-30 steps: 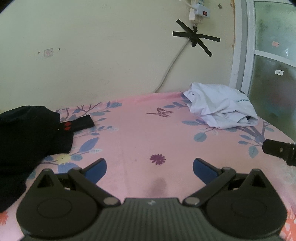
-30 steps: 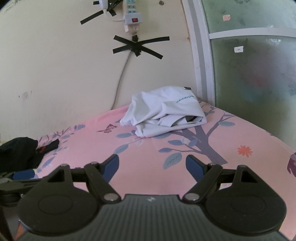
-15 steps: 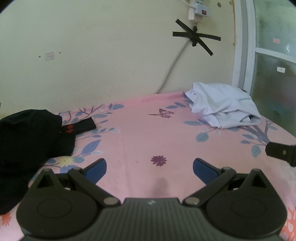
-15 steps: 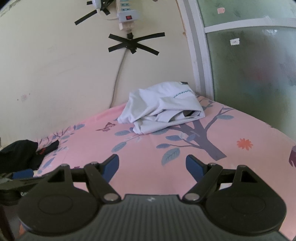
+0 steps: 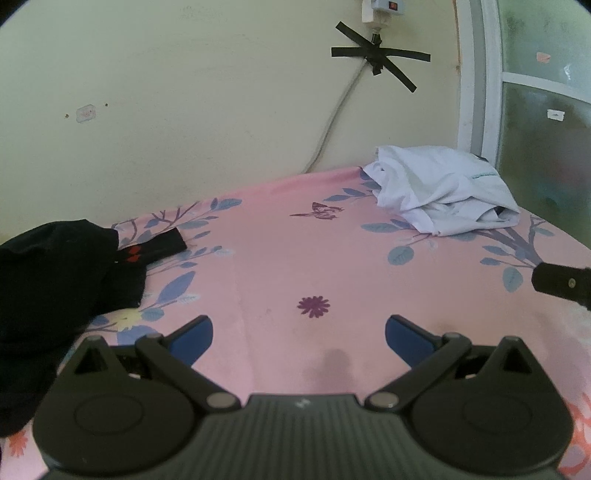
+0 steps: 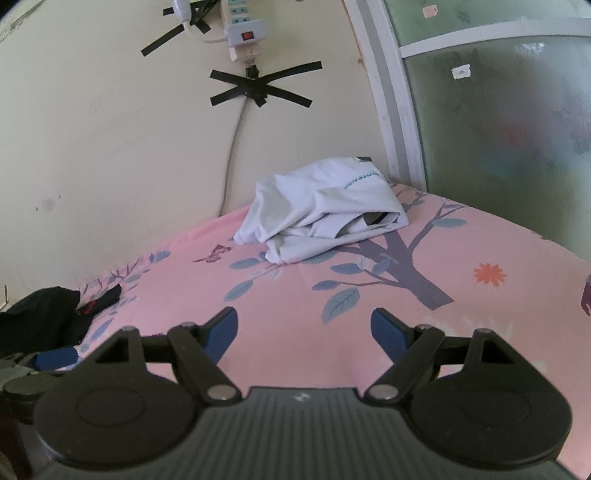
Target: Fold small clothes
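Your left gripper [image 5: 299, 334] and right gripper [image 6: 304, 328] both hover wide apart, holding nothing. The white garment [image 6: 325, 214] sits crumpled upper center by the wall; the black garment [image 5: 55, 291] overhangs the pink sheet's [image 5: 280, 258] left edge.

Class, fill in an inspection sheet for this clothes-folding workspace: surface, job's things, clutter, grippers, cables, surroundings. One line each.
Surface: pink floral sheet, a dark smudge near the left gripper.
Job's things: white garment bunched at the far corner; black garment heaped at the left edge.
Clutter: nothing seen.
Grippers: left gripper and right gripper both open, holding nothing.
Cables: grey cable taped to the wall, running down from a power strip.
Surroundings: cream wall, frosted window.
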{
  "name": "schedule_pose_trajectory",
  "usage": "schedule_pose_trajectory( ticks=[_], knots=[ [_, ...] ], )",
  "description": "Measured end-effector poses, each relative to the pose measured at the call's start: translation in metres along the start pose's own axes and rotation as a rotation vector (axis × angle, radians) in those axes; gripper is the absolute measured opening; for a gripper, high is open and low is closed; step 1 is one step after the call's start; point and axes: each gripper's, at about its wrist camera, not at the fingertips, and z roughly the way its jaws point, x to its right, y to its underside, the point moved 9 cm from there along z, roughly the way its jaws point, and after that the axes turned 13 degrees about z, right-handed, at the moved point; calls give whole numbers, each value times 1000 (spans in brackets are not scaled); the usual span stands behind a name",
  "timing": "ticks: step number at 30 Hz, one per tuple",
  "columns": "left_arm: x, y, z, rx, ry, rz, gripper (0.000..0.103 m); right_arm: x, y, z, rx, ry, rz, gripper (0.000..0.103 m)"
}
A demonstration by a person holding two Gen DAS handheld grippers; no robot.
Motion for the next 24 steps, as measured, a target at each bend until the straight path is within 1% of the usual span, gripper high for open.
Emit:
schedule_pose_trajectory(
  ticks=[7, 12, 17, 24],
  knots=[
    [-1, -1, -2, 12, -17, 14, 103, 1, 3, 2, -11, 1, 4, 78],
    [1, -3, -6, 19, -54, 48, 103, 1, 2, 1, -6, -2, 9, 78],
    [6, -2, -6, 9, -46, 72, 103, 2, 2, -1, -1, -6, 12, 78],
    [7, -1, -4, -7, -28, 69, 103, 1, 2, -1, 0, -6, 12, 78]
  ],
)
